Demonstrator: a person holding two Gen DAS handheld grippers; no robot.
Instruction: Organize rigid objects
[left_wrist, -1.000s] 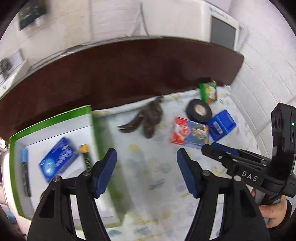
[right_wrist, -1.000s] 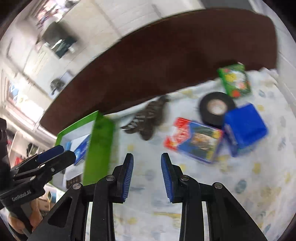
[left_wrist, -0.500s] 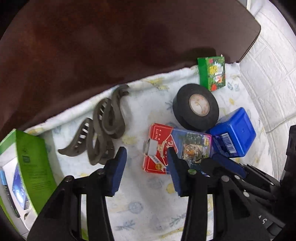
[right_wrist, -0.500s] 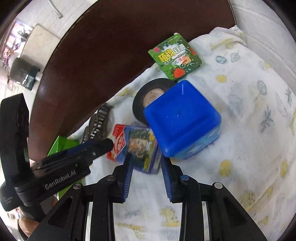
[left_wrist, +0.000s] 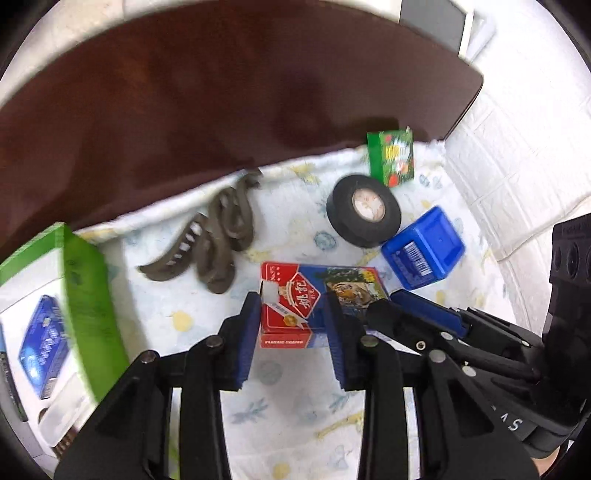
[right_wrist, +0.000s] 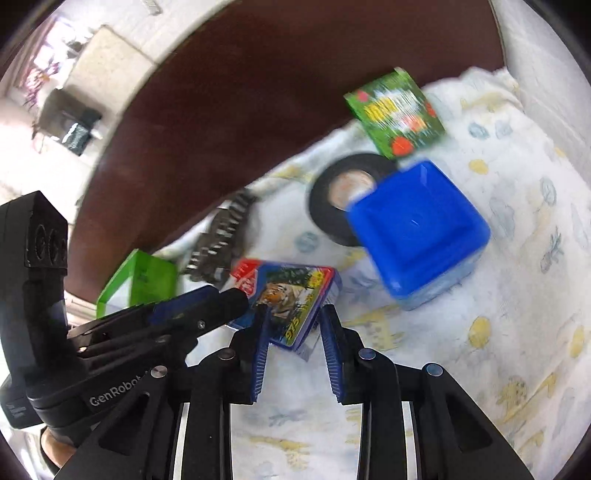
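A playing-card box (left_wrist: 317, 299), red at one end with a tiger picture, lies flat on the patterned cloth (left_wrist: 295, 406). My left gripper (left_wrist: 293, 325) hovers over its red end. Its jaws are closing, with that end between the pads and no firm press visible. From the right, my right gripper (left_wrist: 391, 306) reaches over the tiger end. In the right wrist view the card box (right_wrist: 291, 295) has its near corner between the right gripper's (right_wrist: 295, 332) narrow, slightly closing jaws. The left gripper (right_wrist: 225, 295) comes in from the left.
A black tape roll (left_wrist: 364, 216), a blue cube box (left_wrist: 424, 247), a small green box (left_wrist: 391, 158) and grey-brown hair claws (left_wrist: 218, 240) lie beyond. A green-edged white tray (left_wrist: 85, 295) at left holds a blue pack (left_wrist: 40, 343). The brown table (left_wrist: 221, 92) lies behind and a white wall (left_wrist: 517, 147) stands to the right.
Both grippers have swung away from the tray side and come down over the card box. The left jaws have narrowed a lot. The right jaws look almost the same.
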